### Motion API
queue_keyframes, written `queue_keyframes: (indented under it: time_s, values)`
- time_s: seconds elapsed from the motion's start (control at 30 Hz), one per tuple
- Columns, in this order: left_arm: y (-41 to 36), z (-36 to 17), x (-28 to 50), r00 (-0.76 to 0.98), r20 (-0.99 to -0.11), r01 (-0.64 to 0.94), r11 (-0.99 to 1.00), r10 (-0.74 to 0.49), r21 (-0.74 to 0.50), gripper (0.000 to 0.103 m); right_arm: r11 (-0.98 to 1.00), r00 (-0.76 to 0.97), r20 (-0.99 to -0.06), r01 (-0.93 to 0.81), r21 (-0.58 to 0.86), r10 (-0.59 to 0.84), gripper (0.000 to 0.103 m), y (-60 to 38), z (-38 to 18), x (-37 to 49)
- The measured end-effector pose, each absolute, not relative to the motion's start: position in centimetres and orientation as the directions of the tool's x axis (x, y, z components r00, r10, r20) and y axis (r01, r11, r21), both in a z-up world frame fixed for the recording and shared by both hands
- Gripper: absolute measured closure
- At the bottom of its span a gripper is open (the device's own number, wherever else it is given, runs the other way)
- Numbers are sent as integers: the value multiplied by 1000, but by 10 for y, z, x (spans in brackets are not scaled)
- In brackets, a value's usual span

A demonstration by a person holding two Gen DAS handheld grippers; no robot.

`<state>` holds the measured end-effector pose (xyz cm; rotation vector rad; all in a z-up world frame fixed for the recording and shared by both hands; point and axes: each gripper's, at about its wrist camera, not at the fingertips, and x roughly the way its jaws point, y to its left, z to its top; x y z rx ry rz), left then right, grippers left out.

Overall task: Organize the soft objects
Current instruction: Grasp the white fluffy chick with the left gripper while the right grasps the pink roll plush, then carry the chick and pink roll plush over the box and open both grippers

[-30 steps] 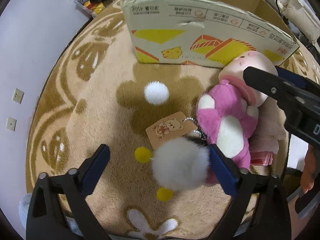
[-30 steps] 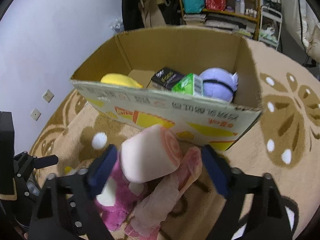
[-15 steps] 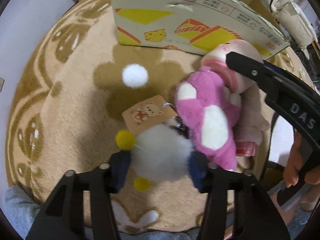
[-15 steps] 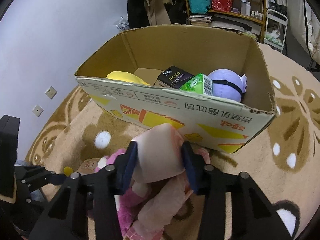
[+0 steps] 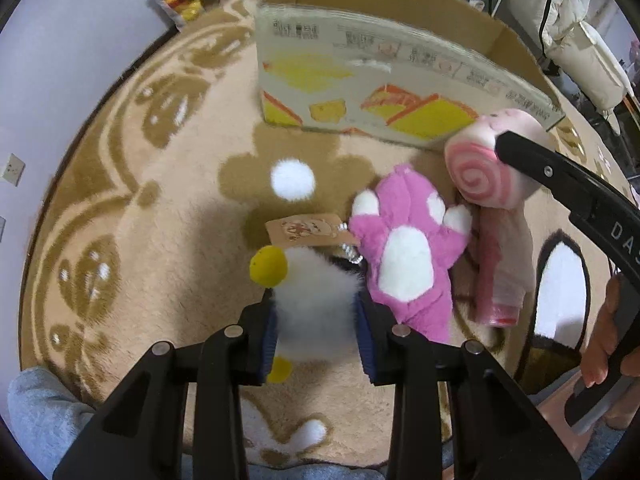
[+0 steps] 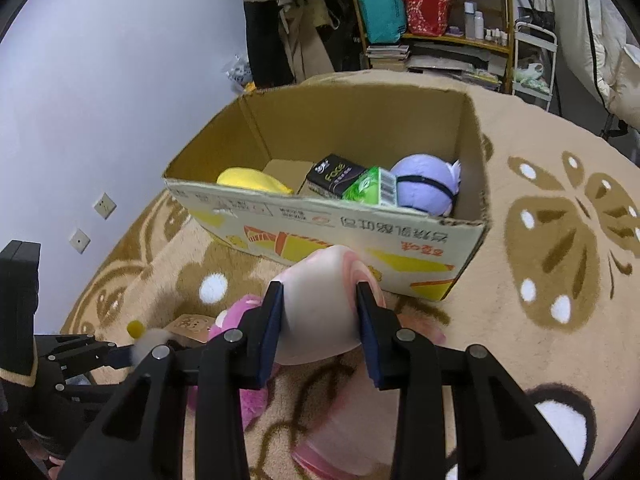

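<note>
My left gripper (image 5: pixel 316 322) is shut on a white fluffy plush (image 5: pixel 314 300) with yellow pom-poms and a paper tag (image 5: pixel 306 230), held just above the rug. A pink paw plush (image 5: pixel 404 248) lies right beside it. My right gripper (image 6: pixel 320 324) is shut on a pink swirl roll plush (image 6: pixel 324 304), lifted in front of the open cardboard box (image 6: pixel 400 236). The roll plush also shows in the left wrist view (image 5: pixel 488 168). The box holds a yellow plush (image 6: pixel 252 180), a black pack (image 6: pixel 334 174), a green pack (image 6: pixel 370 192) and a lilac plush (image 6: pixel 426 188).
A beige rug (image 5: pixel 132 216) with brown patterns covers the floor. A pink folded cloth (image 5: pixel 504 272) lies right of the paw plush. Shelves with clutter (image 6: pixel 432 20) and hanging clothes stand behind the box. A wall with sockets (image 6: pixel 104 206) is on the left.
Both grippers closed from open: the left on the white fluffy plush, the right on the pink roll plush. The roll plush has risen off the pink paw plush toward the box.
</note>
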<state>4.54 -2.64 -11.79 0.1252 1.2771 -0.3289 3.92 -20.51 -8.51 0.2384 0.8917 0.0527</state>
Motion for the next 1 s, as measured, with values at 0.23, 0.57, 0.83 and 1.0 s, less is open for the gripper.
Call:
queue_keyframes:
  time_s: [0.23,0.57,0.83,1.0]
  values:
    - [-28,-95,33,383,-907,325,945,-177,-48,71,968,669,-731,72,240,132,66,-211,-67,30]
    - [-22,-50,36,653,-739,271,962,-164,26,71,967,750,-653,75,245,108,66,-215,-32,18]
    - [-23,-22,43,721,-672,267,963,-167,48,71,977,816,-575,74,202,58,66,-218,-2,19]
    - [-33,-7,51,743,-632,313,949,-220,38,71,976,830,-557,94,196,32,66,-225,5,25]
